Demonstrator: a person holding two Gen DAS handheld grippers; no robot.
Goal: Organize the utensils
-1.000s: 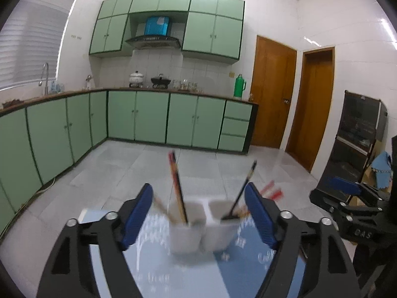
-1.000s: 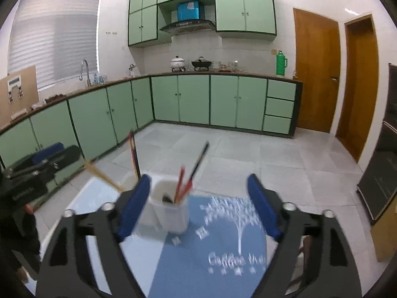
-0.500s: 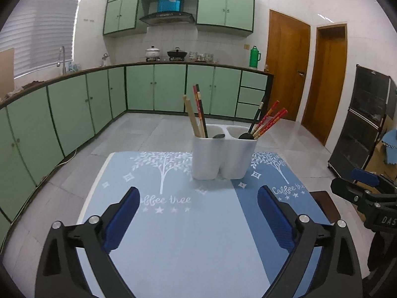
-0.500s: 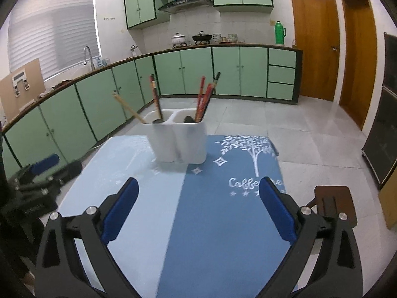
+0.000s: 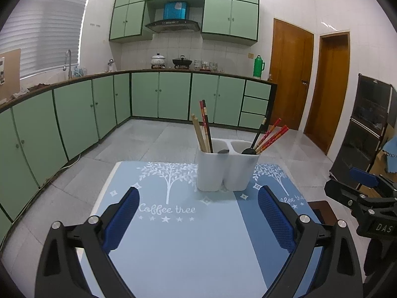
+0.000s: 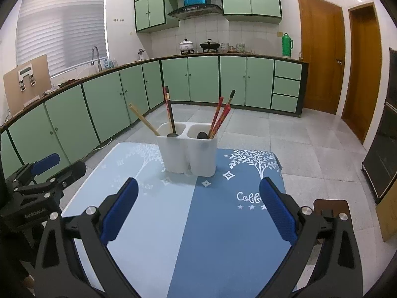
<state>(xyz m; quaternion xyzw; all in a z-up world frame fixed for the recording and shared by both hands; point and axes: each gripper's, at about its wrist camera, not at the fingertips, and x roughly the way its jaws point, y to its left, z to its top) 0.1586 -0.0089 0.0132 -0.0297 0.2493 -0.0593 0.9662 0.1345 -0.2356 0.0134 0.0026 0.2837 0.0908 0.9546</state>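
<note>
A white two-compartment utensil holder (image 5: pixel 227 167) stands at the far middle of the blue table mat (image 5: pixel 178 243); it also shows in the right wrist view (image 6: pixel 188 154). Its left compartment holds wooden chopsticks (image 5: pixel 198 132), red-black chopsticks (image 5: pixel 206 124) and a spoon. Its right compartment holds red chopsticks (image 5: pixel 271 136) and a black spoon (image 5: pixel 255 137). My left gripper (image 5: pixel 198 219) is open and empty, well short of the holder. My right gripper (image 6: pixel 198 211) is open and empty, also short of it.
The small table stands in a kitchen with green cabinets (image 5: pixel 158 96) along the back and left. A brown stool (image 6: pixel 331 207) sits by the table's right edge. A dark cabinet (image 5: pixel 367 134) stands at the right. Each gripper shows in the other's view (image 5: pixel 364 198) (image 6: pixel 37 183).
Both grippers have drawn back from the holder and risen. A second ago the holder sat between the fingers; now it stands clear at the far side of the mat.
</note>
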